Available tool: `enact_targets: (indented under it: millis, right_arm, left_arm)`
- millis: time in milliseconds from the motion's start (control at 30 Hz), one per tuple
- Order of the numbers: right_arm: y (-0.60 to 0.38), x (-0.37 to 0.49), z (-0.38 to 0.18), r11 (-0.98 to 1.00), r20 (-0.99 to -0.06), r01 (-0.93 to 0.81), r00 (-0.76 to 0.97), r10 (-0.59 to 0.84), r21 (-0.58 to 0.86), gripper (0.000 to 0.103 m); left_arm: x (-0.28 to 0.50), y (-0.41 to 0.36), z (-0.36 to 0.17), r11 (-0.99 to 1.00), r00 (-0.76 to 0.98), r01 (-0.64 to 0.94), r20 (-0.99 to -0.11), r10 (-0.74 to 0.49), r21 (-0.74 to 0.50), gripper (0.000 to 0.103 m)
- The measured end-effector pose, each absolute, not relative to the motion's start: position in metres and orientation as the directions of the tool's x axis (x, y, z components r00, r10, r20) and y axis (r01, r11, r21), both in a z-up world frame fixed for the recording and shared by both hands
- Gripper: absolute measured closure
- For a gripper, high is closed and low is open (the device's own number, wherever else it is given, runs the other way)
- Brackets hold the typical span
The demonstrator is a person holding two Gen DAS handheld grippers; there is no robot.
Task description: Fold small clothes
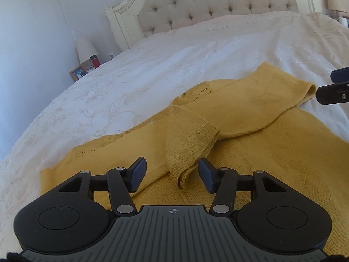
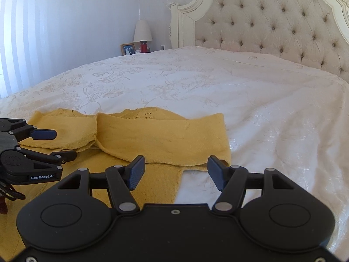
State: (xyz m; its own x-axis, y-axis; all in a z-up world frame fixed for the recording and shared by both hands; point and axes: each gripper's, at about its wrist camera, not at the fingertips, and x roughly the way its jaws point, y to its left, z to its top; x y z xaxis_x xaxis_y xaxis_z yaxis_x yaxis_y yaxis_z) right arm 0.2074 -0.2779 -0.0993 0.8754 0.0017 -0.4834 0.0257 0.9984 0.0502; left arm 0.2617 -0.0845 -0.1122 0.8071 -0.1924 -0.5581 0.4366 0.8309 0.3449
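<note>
A mustard-yellow knit sweater [image 1: 250,144] lies flat on the white bedspread [image 1: 152,76], both sleeves folded across its body. One sleeve's cuff [image 1: 189,144] stands up in a loose fold right in front of my left gripper [image 1: 172,173]. Its end reaches between the open jaws, and a gap shows on the left side. The right wrist view shows the other sleeve [image 2: 165,139] laid crosswise. My right gripper [image 2: 176,171] is open just above its near edge, holding nothing. The left gripper [image 2: 54,144] also shows there at the left, over the cuffs.
A tufted headboard [image 2: 272,26] closes the far end of the bed. Beyond the bed's far left corner stand a lamp [image 2: 142,30], a red bottle [image 2: 143,46] and a photo frame [image 2: 127,49]. White bedspread [image 2: 272,113] stretches away to the right of the sweater.
</note>
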Motion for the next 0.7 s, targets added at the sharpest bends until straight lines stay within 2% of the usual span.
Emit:
enact_targets:
  millis: [67,133,300,467,700]
  right_arm:
    - [-0.28,0.208,-0.1,0.998,-0.485,0.029,0.874,0.004,0.06,0.036]
    - [-0.282,0.209,-0.1,0.996,-0.488,0.034,0.873,0.008,0.077,0.036]
    - [-0.287,0.209,-0.101,0.991,-0.493,0.038,0.869,0.029,0.126,0.036]
    - [-0.287,0.209,-0.102,0.991,-0.497,0.039,0.867,0.03,0.128,0.036]
    - [-0.288,0.209,-0.103,0.99,-0.5,0.034,0.865,0.039,0.135,0.036]
  left_arm:
    - [0.267,-0.082,-0.111,0.828,0.779,0.476,-0.579,-0.241,0.296,0.073]
    - [0.27,-0.082,-0.111,0.829,0.769,0.482,-0.589,-0.247,0.282,0.074]
    - [0.267,-0.082,-0.112,0.825,0.784,0.467,-0.58,-0.221,0.318,0.072]
    - [0.253,-0.076,-0.115,0.805,0.792,0.483,-0.564,-0.233,0.346,0.057]
    - [0.266,-0.077,-0.115,0.814,0.796,0.47,-0.563,-0.222,0.343,0.058]
